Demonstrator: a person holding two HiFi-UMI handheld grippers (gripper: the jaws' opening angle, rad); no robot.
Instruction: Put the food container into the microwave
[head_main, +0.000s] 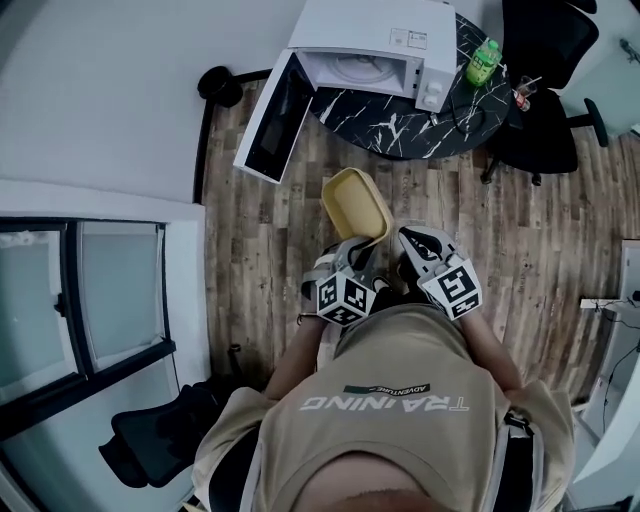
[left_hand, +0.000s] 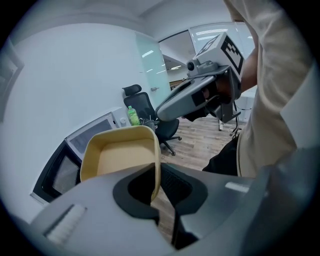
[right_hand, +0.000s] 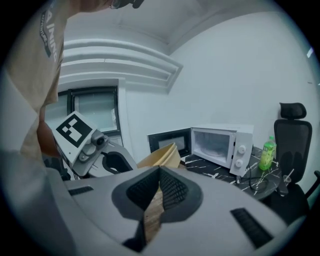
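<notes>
Pinching food container (head_main: 355, 205), left hand-held gripper (left_hand: 156, 184) extends forward; right hand-held gripper (right_hand: 158, 189) alongside, seemingly pressed together.

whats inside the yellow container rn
Nothing that shows: in the left gripper view the food container has a bare yellow floor. Its near corner is covered by the left tongs, clamped on its rim, so that bit cannot be checked.
</notes>
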